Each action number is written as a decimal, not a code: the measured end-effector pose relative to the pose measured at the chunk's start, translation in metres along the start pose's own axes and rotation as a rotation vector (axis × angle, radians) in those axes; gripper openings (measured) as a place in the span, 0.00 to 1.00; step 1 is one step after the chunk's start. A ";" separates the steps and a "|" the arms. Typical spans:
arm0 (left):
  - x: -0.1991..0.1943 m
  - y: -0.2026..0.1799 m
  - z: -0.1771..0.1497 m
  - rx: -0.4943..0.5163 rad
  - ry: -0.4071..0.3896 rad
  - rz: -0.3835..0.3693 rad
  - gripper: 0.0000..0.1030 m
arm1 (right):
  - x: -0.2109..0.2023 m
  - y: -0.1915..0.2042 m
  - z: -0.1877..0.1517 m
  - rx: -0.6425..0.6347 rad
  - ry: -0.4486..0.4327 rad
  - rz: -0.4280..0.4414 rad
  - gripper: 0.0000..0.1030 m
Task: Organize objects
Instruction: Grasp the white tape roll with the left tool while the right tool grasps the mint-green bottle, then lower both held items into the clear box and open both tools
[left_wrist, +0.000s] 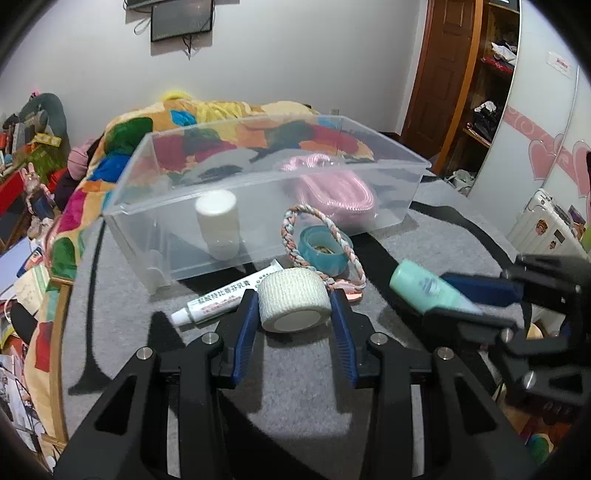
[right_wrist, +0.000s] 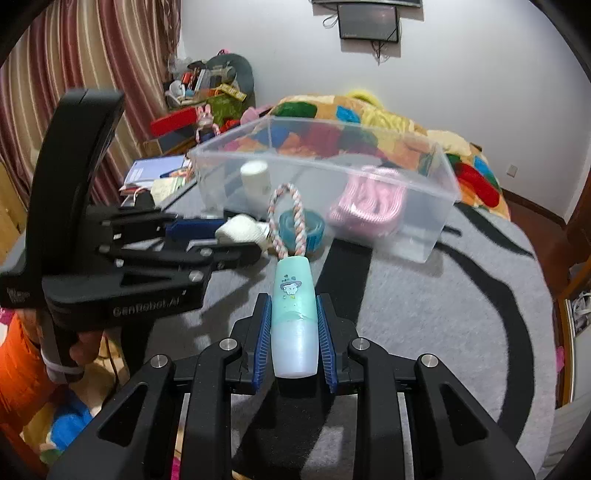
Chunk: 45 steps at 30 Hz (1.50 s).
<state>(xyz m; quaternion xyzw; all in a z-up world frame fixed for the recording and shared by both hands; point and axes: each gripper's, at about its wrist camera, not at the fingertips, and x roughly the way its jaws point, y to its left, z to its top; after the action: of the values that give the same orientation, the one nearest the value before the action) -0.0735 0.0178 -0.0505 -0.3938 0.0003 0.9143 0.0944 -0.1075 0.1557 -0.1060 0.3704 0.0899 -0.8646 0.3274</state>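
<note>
Your left gripper (left_wrist: 293, 314) has its blue pads on either side of a white roll of woven bandage (left_wrist: 293, 309), jaws closed in to its width and touching it, the roll resting on the grey-and-black rug (left_wrist: 295, 387). Your right gripper (right_wrist: 294, 332) is clamped on a mint-green plastic bottle with a cartoon print (right_wrist: 293, 317), nose pointing forward.

Only the left wrist view shows the white ointment tube with printed text (left_wrist: 221, 299) lying just left of the bandage. Only the right wrist view shows your left hand (right_wrist: 83, 345) wrapped round its gripper's handle, held low and level.

Just beyond, a pink-and-blue braided rope loop (left_wrist: 325, 247) lies over a teal roll of tape (left_wrist: 323, 251). Behind them stands the clear plastic storage box (left_wrist: 258, 177), holding a white cylindrical bottle (left_wrist: 218, 221) and a coiled pink cord (left_wrist: 332, 192). A multicoloured blanket (left_wrist: 147, 136) lies behind.
</note>
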 end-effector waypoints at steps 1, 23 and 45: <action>-0.004 0.000 0.001 0.001 -0.010 0.003 0.38 | -0.001 0.000 0.003 0.003 -0.008 -0.004 0.22; -0.058 0.044 0.071 -0.087 -0.253 0.130 0.38 | -0.007 -0.036 0.097 0.123 -0.184 -0.104 0.22; 0.000 0.079 0.068 -0.137 -0.129 0.141 0.54 | 0.093 -0.032 0.111 0.102 0.054 -0.038 0.22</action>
<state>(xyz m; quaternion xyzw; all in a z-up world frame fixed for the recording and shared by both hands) -0.1362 -0.0551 -0.0092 -0.3385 -0.0405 0.9401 0.0023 -0.2395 0.0893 -0.0951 0.4078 0.0617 -0.8639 0.2891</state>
